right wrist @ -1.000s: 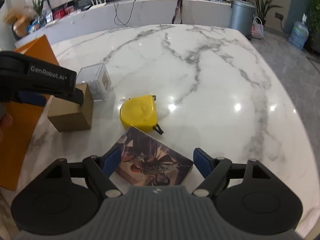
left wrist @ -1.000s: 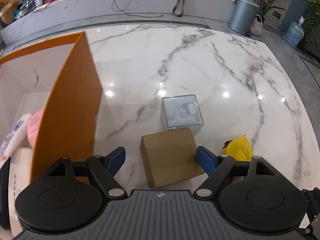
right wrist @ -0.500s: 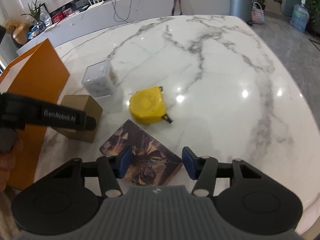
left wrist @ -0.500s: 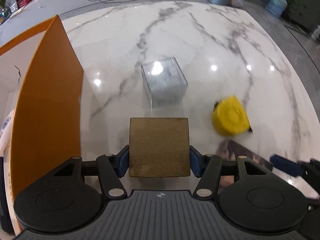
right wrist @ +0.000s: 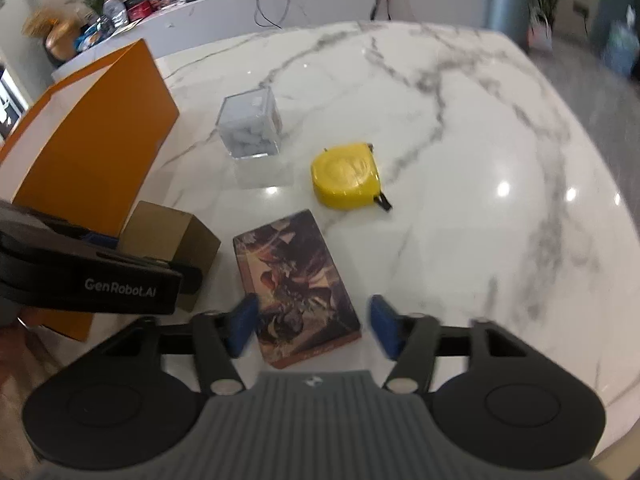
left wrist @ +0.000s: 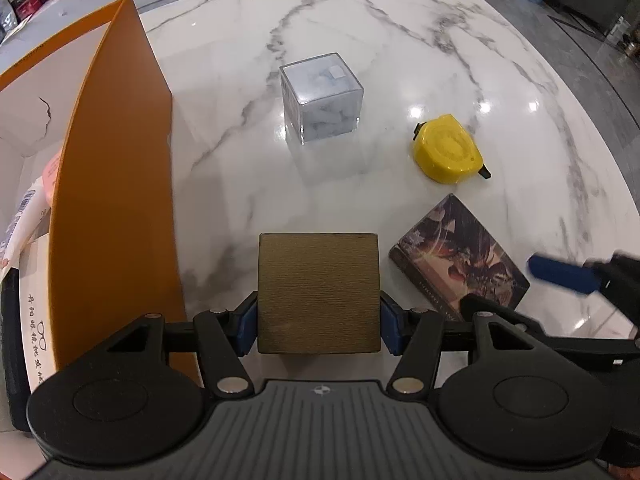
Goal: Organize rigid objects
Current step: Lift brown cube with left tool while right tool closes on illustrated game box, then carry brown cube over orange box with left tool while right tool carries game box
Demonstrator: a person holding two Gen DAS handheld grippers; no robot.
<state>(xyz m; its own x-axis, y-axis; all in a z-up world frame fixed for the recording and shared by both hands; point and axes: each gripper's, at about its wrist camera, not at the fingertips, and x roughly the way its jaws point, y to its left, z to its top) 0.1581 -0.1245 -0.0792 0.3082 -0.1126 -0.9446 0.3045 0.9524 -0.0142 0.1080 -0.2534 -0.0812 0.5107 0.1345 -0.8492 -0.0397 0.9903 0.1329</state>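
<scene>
My left gripper (left wrist: 318,330) is shut on a brown cardboard box (left wrist: 318,292) and holds it above the marble table, right of the orange bin (left wrist: 116,200). The box also shows in the right wrist view (right wrist: 168,236). My right gripper (right wrist: 310,330) is open, its fingers on either side of a flat box with dark fantasy artwork (right wrist: 296,284), which lies on the table; it also shows in the left wrist view (left wrist: 456,264). A yellow tape measure (left wrist: 448,150) and a clear cube of pale pieces (left wrist: 322,96) lie farther out.
The orange bin (right wrist: 88,128) stands at the table's left and holds a pink item (left wrist: 52,172) and a white tube (left wrist: 20,216). The marble table (right wrist: 480,152) ends at a rounded right edge. A counter with clutter runs along the back.
My left gripper closed on the brown box and lifted it off the table. My right gripper moved over the artwork box, and its fingers now straddle it.
</scene>
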